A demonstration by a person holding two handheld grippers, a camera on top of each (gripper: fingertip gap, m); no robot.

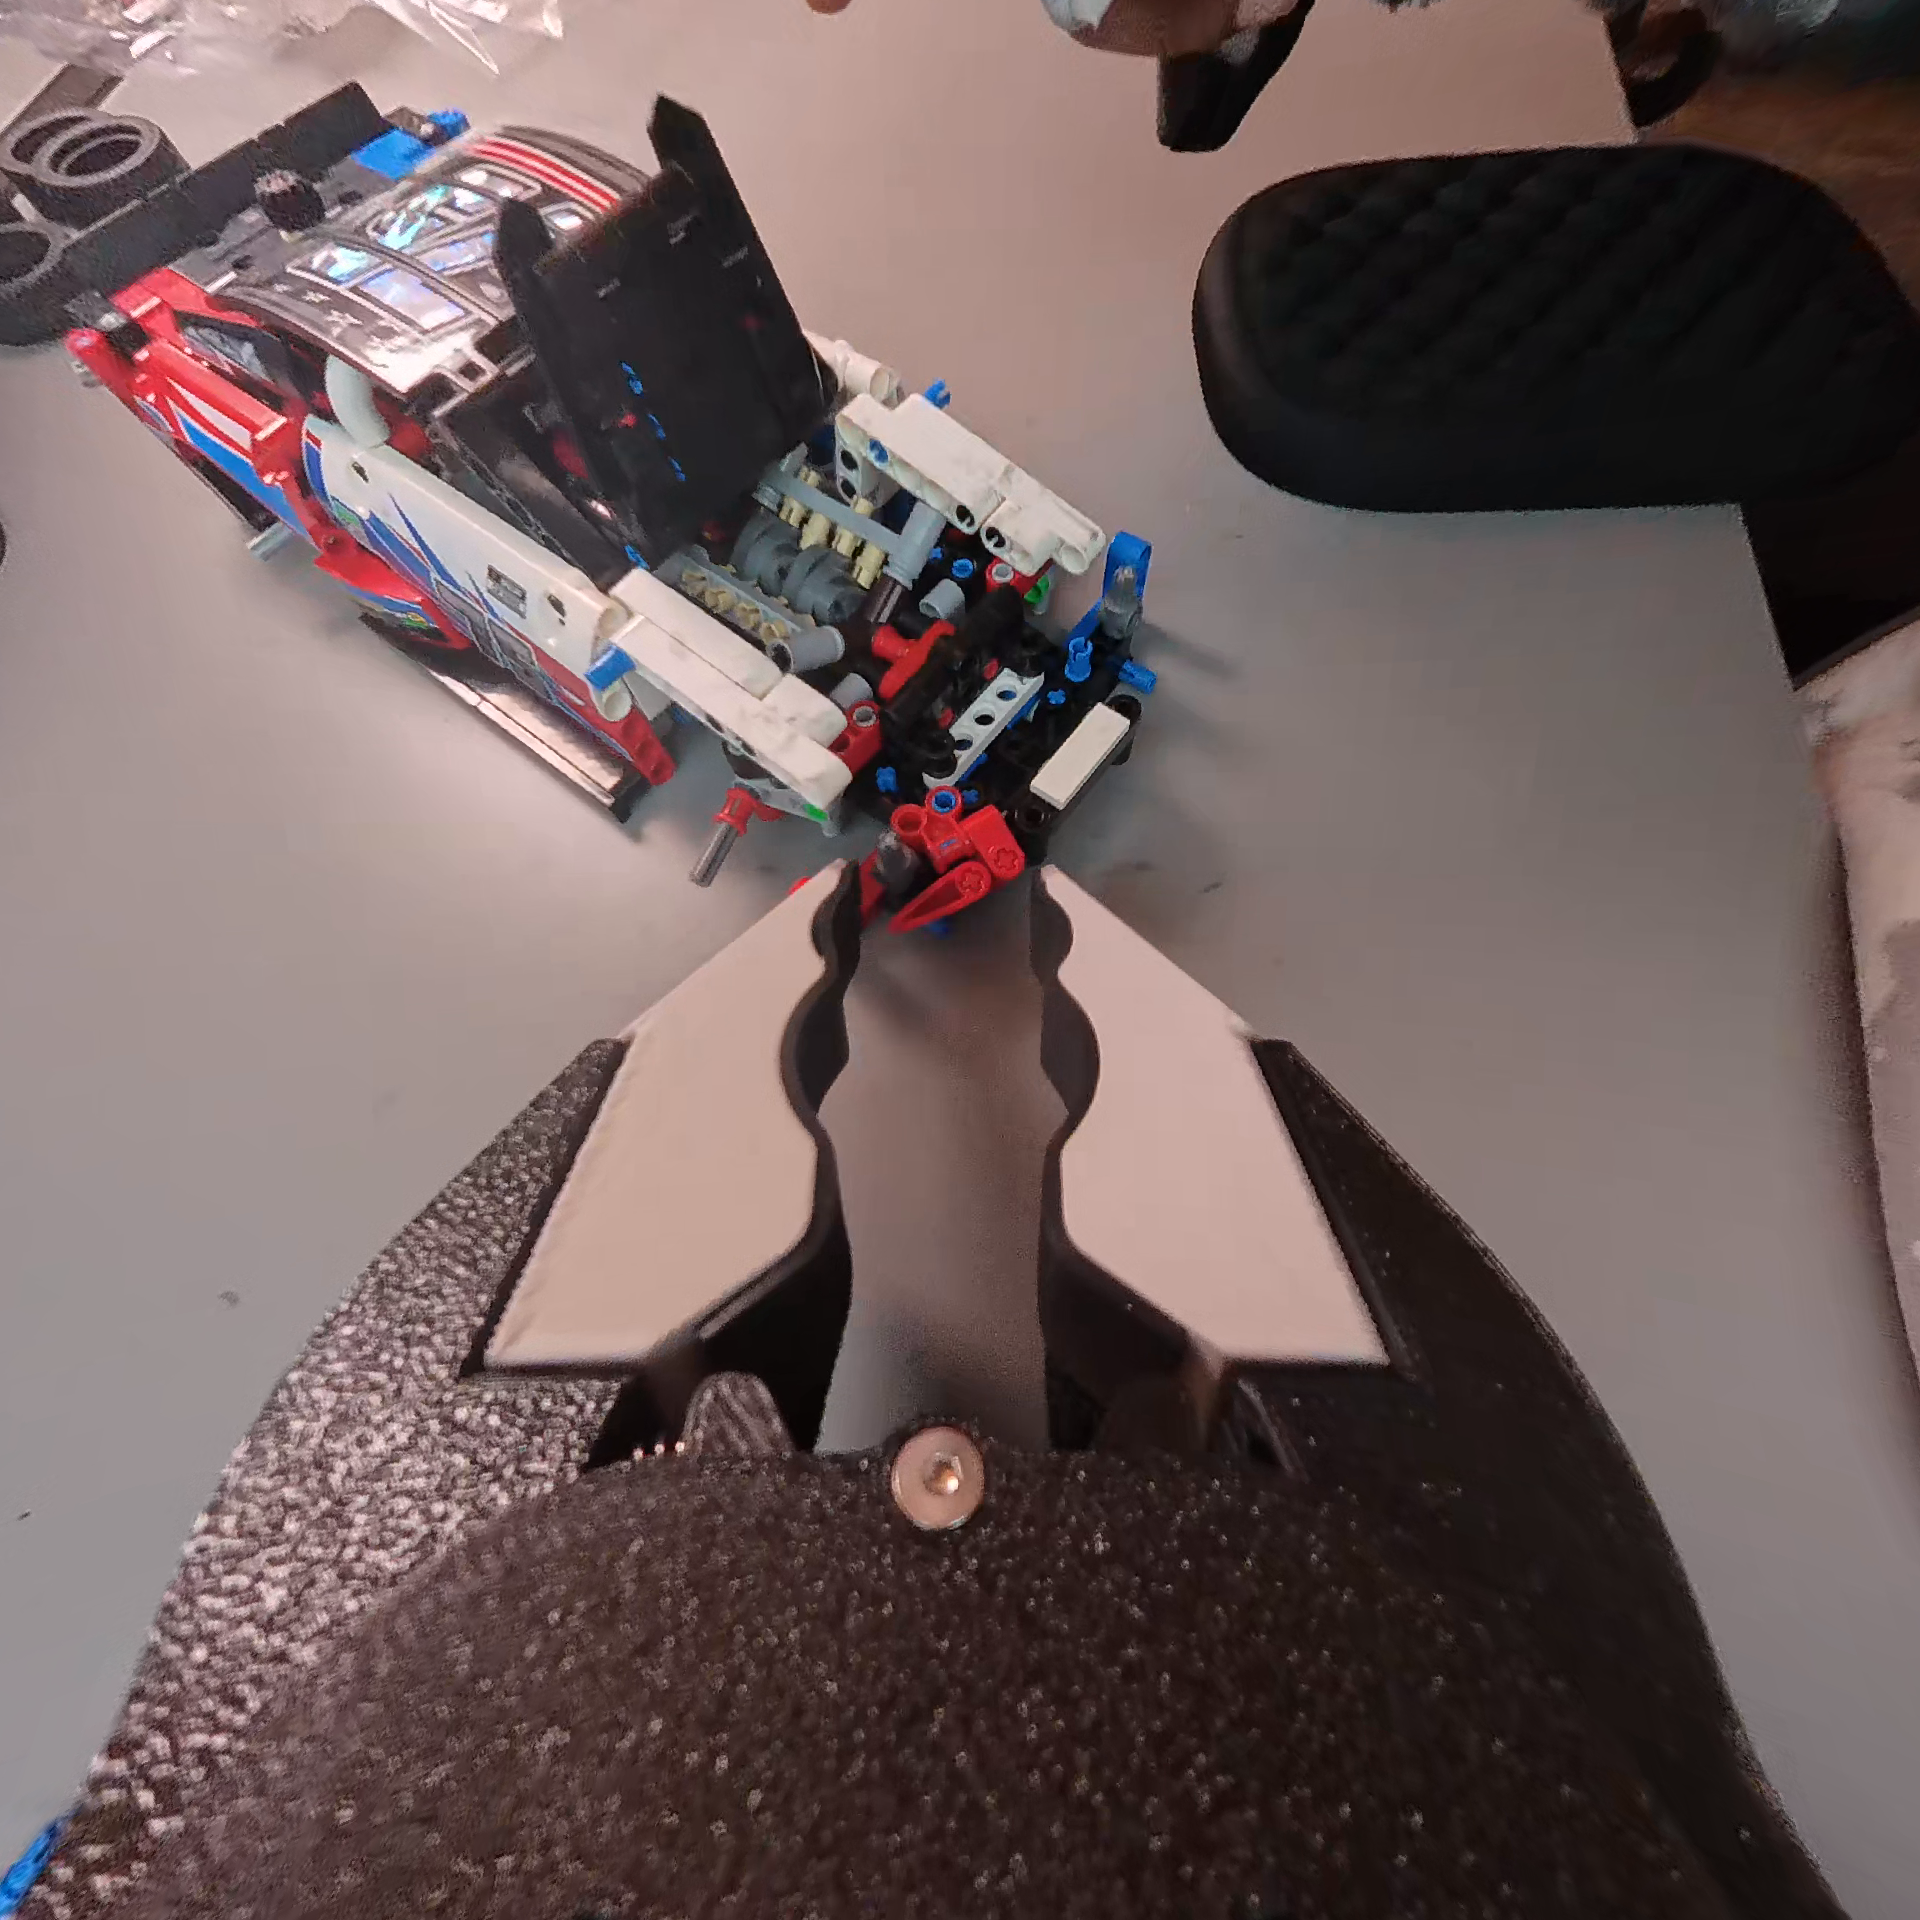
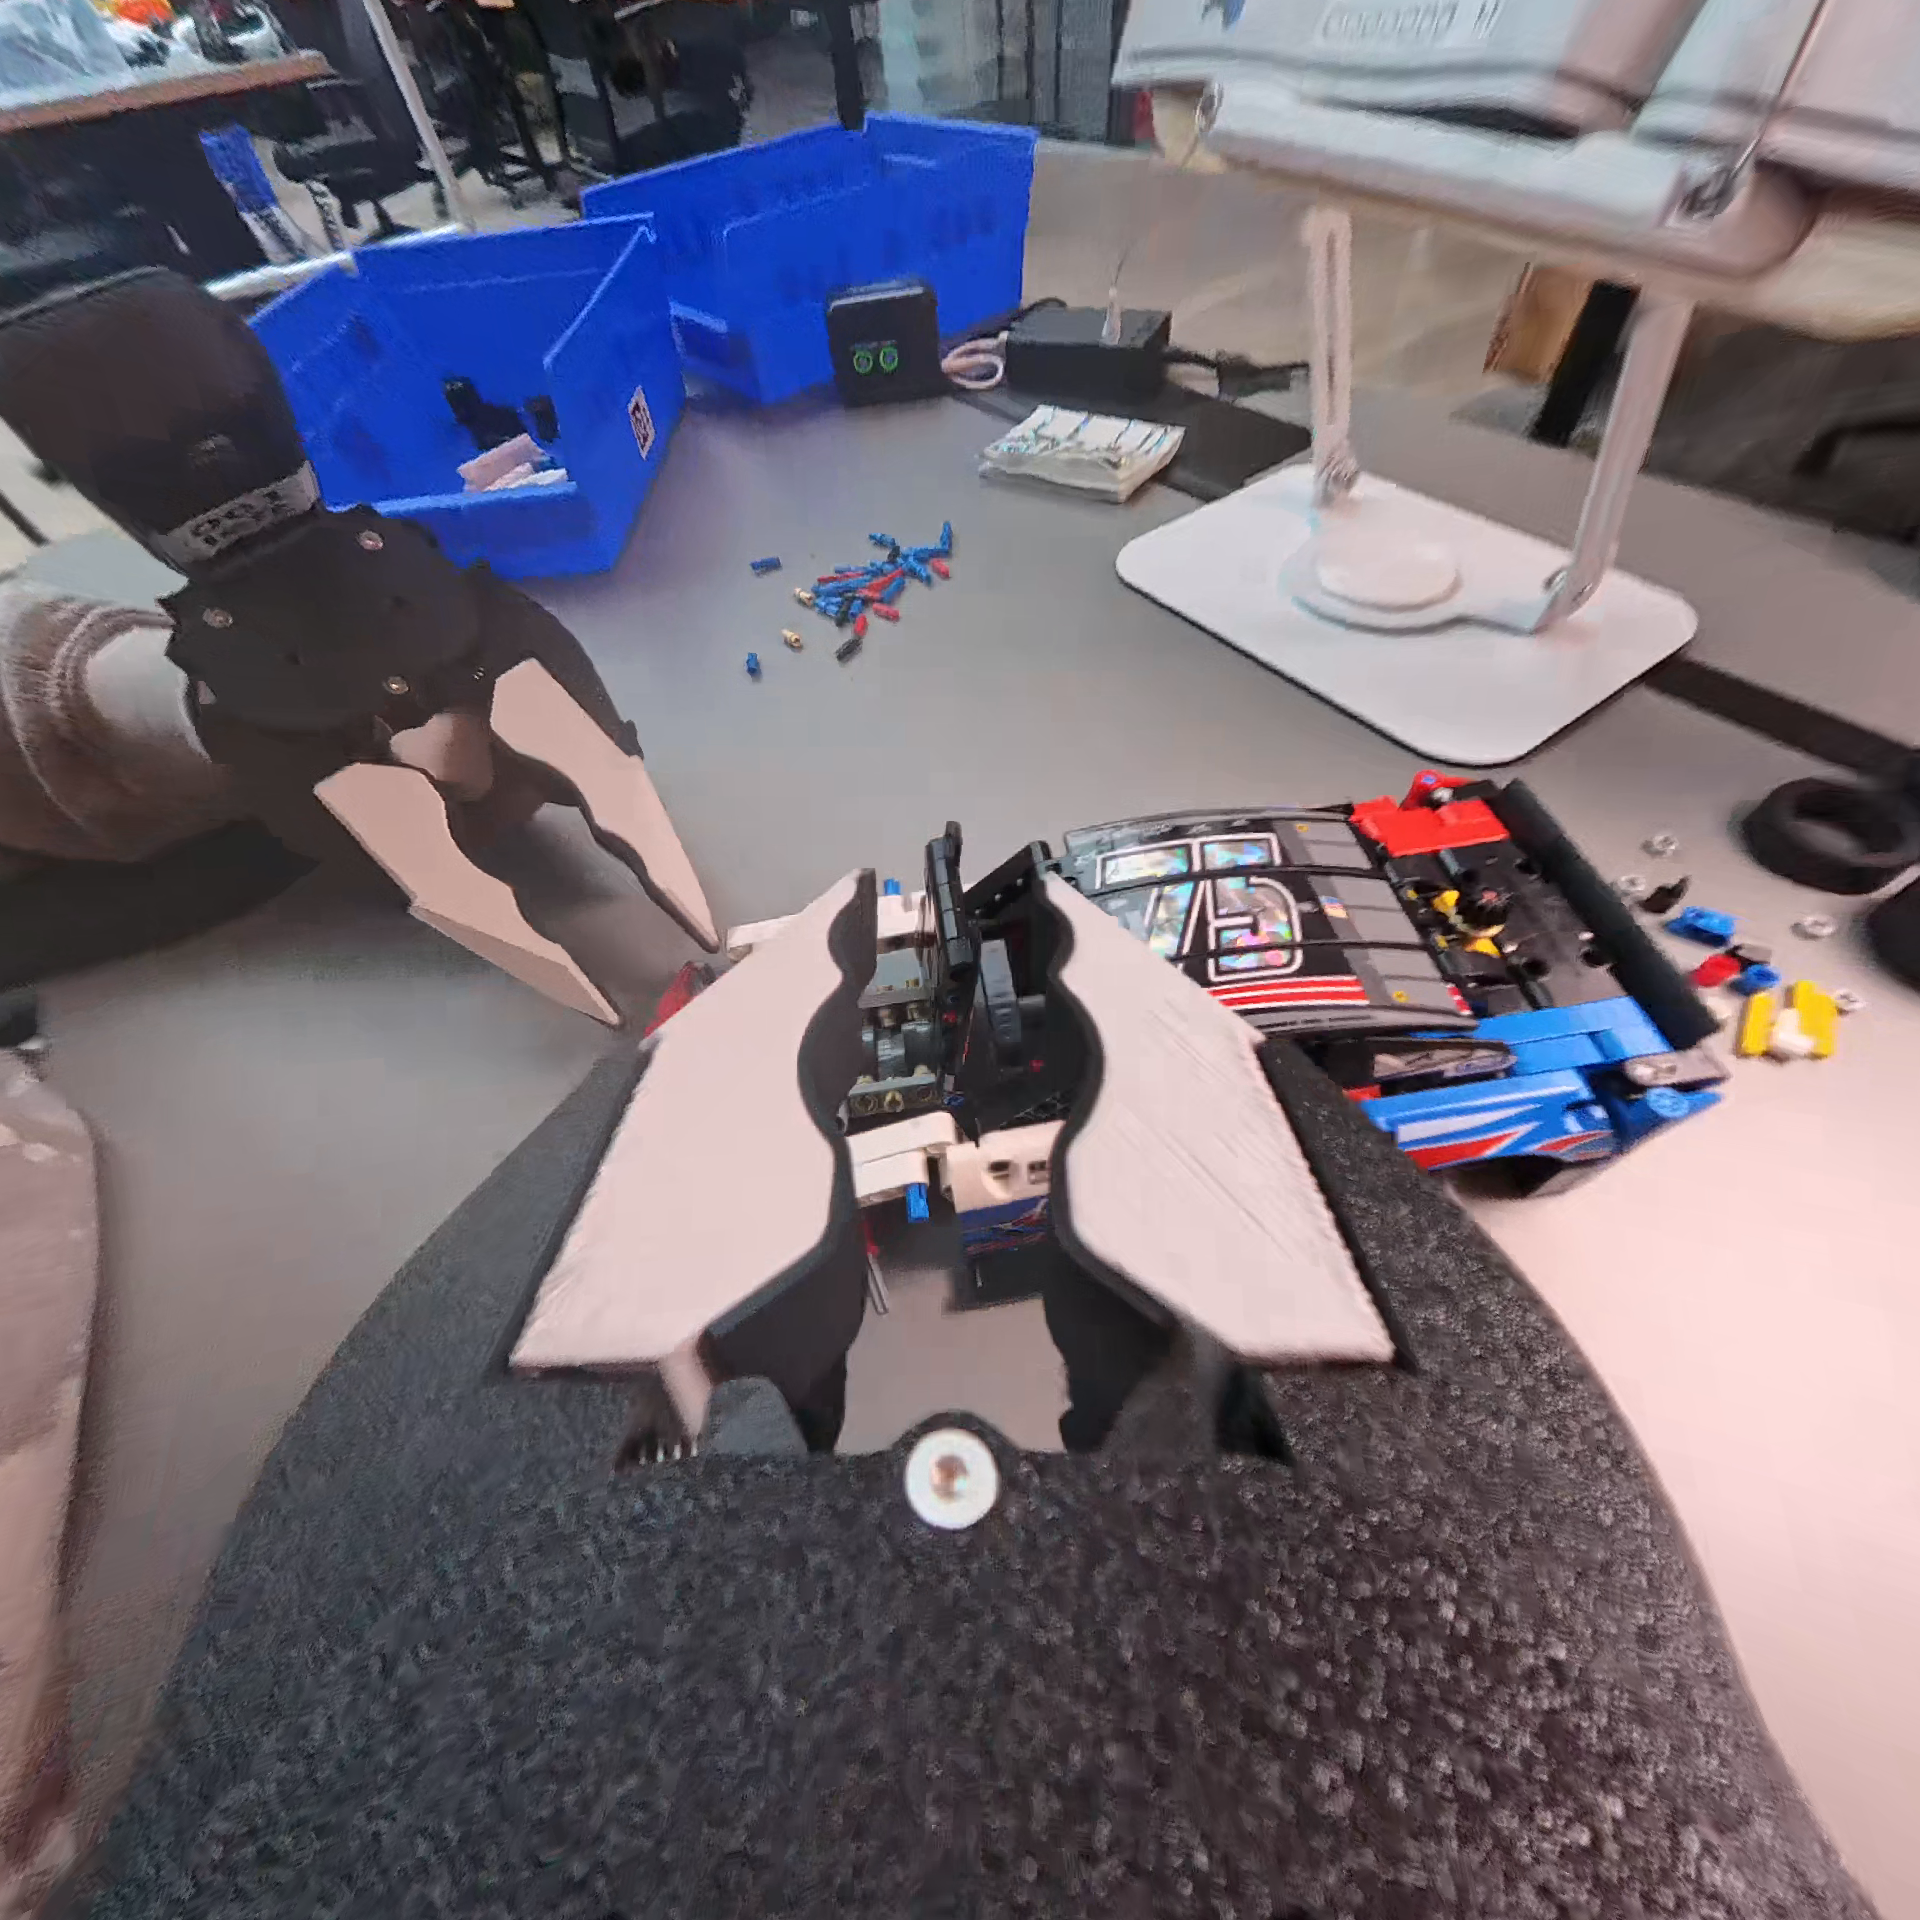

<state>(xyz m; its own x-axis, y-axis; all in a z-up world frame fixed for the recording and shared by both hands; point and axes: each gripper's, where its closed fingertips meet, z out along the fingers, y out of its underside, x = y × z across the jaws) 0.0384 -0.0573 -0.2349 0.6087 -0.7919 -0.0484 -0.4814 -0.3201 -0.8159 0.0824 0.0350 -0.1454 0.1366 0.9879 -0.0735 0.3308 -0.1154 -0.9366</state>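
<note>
A grey table (image 2: 1039,707) is filling most of both views, its matte top catching soft, even light. Off its right edge, a black padded chair seat (image 1: 1558,332) is sitting just beside it. Toward the far edge, a white monitor stand (image 2: 1403,613) is resting on its flat base. Beyond the far left corner, a wooden-topped desk (image 2: 156,94) and dark chairs are standing in a dim, blurred room.

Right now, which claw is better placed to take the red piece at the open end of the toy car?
Probably the left claw: open, tips either side of the red piece. The right claw is open around the hood.
</note>
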